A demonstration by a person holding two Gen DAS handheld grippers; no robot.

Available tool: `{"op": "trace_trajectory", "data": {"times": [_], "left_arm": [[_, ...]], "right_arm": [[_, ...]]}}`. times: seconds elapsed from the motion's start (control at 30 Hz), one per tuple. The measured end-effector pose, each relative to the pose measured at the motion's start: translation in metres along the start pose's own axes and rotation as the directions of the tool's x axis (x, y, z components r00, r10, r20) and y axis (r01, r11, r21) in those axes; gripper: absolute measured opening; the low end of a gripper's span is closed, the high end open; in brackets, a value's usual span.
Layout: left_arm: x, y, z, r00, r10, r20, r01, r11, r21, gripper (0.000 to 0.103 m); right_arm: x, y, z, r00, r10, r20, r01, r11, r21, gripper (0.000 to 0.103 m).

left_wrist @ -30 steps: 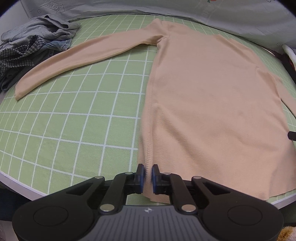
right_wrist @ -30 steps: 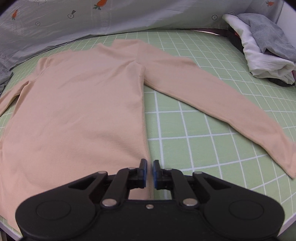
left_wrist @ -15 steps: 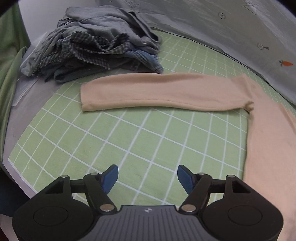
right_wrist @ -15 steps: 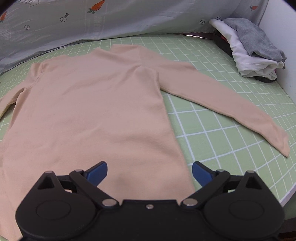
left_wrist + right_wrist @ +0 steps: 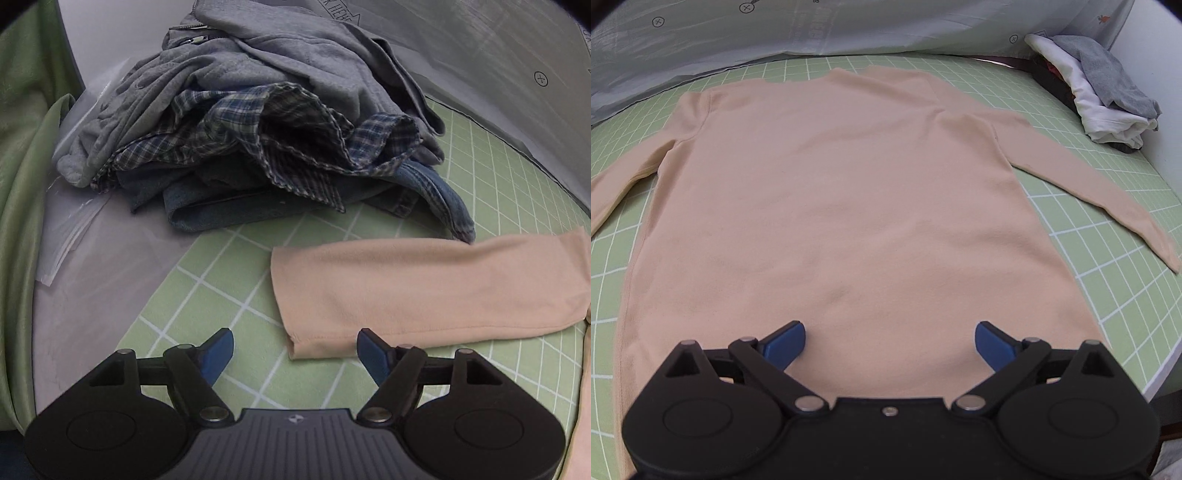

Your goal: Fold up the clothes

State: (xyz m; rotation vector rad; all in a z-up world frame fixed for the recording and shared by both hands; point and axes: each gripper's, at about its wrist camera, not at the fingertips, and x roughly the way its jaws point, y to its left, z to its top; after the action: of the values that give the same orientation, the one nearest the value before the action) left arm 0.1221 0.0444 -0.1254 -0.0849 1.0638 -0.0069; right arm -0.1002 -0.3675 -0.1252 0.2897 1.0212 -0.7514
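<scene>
Peach knit top (image 5: 849, 206) lies flat on the green grid mat (image 5: 1108, 258), sleeves spread; it looks light, soft and limp. Left gripper (image 5: 295, 347), jaws spread, hovers at the sleeve cuff (image 5: 317, 332), the likeliest hold. Right gripper (image 5: 890, 341), jaws spread, hangs over the hem.

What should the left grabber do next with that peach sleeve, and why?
Probably ease the open left gripper forward and close on the cuff of the flat peach sleeve. The cuff lies just ahead between its blue fingertips, and the sleeve isn't folded in yet.
</scene>
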Motion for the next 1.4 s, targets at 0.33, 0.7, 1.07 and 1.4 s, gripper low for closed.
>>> {"op": "trace_trajectory", "data": {"times": [0.33,0.7,1.07,1.4], "left_arm": [[0.008,-0.014,-0.002,0.997,-0.072,0.020,0.067,0.980,0.189,0.012],[-0.014,0.004,-0.042,0.998,-0.059,0.002,0.058,0.992,0.110,0.000],[-0.024,0.008,-0.038,0.994,-0.080,0.069,0.081,0.997,-0.011,0.051],[0.000,-0.004,-0.015,0.996,-0.077,0.048,0.077,0.997,-0.002,0.065]], "right_arm": [[-0.010,0.013,-0.010,0.998,-0.063,-0.023,0.063,0.998,0.023,0.100],[-0.011,0.012,-0.009,0.999,-0.026,-0.021,0.025,0.999,-0.040,0.100],[-0.014,-0.007,-0.010,1.000,0.003,0.005,-0.003,0.998,-0.057,0.100],[-0.025,-0.014,-0.026,1.000,-0.019,-0.006,0.019,0.999,-0.031,0.100]]}}
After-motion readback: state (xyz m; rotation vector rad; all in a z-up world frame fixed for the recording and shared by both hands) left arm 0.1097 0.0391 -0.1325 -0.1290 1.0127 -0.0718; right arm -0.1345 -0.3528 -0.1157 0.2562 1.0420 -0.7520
